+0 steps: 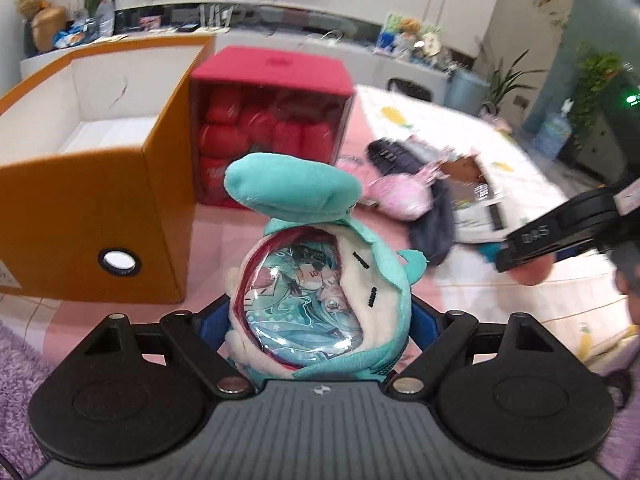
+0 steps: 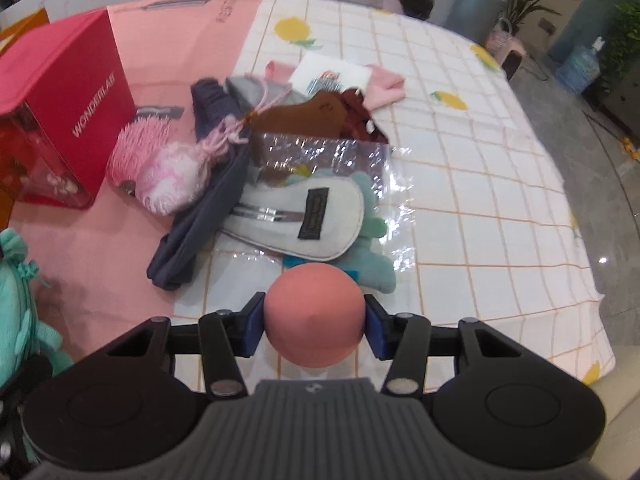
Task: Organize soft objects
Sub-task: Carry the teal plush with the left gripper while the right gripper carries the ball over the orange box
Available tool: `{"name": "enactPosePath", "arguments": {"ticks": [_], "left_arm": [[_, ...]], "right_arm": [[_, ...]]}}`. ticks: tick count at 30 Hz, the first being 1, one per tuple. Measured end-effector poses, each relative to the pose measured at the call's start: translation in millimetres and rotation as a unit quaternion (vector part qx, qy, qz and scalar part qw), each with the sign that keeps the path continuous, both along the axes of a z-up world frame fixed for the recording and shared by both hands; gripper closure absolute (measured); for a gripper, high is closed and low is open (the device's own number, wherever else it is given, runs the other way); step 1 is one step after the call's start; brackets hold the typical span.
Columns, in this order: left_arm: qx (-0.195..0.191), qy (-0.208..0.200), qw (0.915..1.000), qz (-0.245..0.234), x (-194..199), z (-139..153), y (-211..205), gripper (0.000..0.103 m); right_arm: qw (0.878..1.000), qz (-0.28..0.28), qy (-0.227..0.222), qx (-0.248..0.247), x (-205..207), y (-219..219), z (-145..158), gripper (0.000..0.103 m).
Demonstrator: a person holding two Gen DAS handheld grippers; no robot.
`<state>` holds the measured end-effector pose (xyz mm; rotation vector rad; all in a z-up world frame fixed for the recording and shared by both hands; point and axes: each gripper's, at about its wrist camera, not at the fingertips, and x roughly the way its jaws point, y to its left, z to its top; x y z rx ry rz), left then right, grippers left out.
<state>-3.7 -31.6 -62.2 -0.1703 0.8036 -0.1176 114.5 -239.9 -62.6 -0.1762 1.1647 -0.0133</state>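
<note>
My left gripper [image 1: 316,320] is shut on a teal plush pouch [image 1: 316,280] with a clear printed window, held above the pink mat in front of an open orange box [image 1: 92,216]. My right gripper [image 2: 314,324] is shut on a pink soft ball [image 2: 316,316], held above the table; it shows at the right of the left wrist view [image 1: 560,232]. A pile of soft things lies ahead: a pink fluffy toy [image 2: 168,176], dark blue cloth [image 2: 200,216], a grey slipper [image 2: 296,220], a teal plush [image 2: 372,268] and brown cloth [image 2: 304,116].
A red box [image 1: 272,120] with a clear front, marked WONDERLAB [image 2: 60,120], stands beside the orange box. The table has a pink mat [image 2: 100,256] and a white checked cloth [image 2: 480,160]. Its right edge drops to the floor. Purple fluffy fabric [image 1: 20,364] lies at lower left.
</note>
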Motion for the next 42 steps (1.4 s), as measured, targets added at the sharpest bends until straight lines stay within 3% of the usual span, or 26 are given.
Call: {"name": "enactPosePath", "arguments": {"ticks": [4, 11, 17, 19, 24, 27, 31, 38, 42], "left_arm": [[-0.055, -0.028, 0.9974, -0.036, -15, 23, 7, 0.002], [-0.087, -0.092, 0.9911, -0.041, -27, 79, 35, 0.002], [-0.068, -0.128, 0.9894, -0.009, -27, 122, 93, 0.002], [-0.045, -0.141, 0.989, -0.012, -27, 130, 114, 0.002], [-0.004, -0.142, 0.9891, 0.039, -29, 136, 152, 0.002], [-0.008, -0.132, 0.99, 0.049, -19, 129, 166, 0.002], [0.008, -0.122, 0.9886, 0.088, 1, 120, 179, 0.002], [0.0, -0.176, 0.977, 0.121, 20, 128, 201, 0.002], [0.031, -0.154, 0.9809, 0.115, 33, 108, 192, 0.002]], "right_arm": [[0.999, -0.009, -0.03, 0.018, -13, 0, 21, 0.052], [0.993, -0.012, -0.1, 0.055, -38, 12, 72, 0.052], [0.98, 0.042, -0.165, 0.103, -50, 63, 130, 0.05], [0.971, 0.07, -0.185, 0.131, -51, 88, 146, 0.049], [0.945, 0.151, -0.196, 0.212, -46, 152, 171, 0.05], [0.936, 0.198, -0.184, 0.226, -38, 192, 170, 0.051], [0.937, 0.239, -0.152, 0.204, -28, 233, 148, 0.052], [0.94, 0.261, -0.094, 0.197, -6, 257, 88, 0.052], [0.942, 0.26, -0.104, 0.183, 0, 264, 64, 0.052]]}}
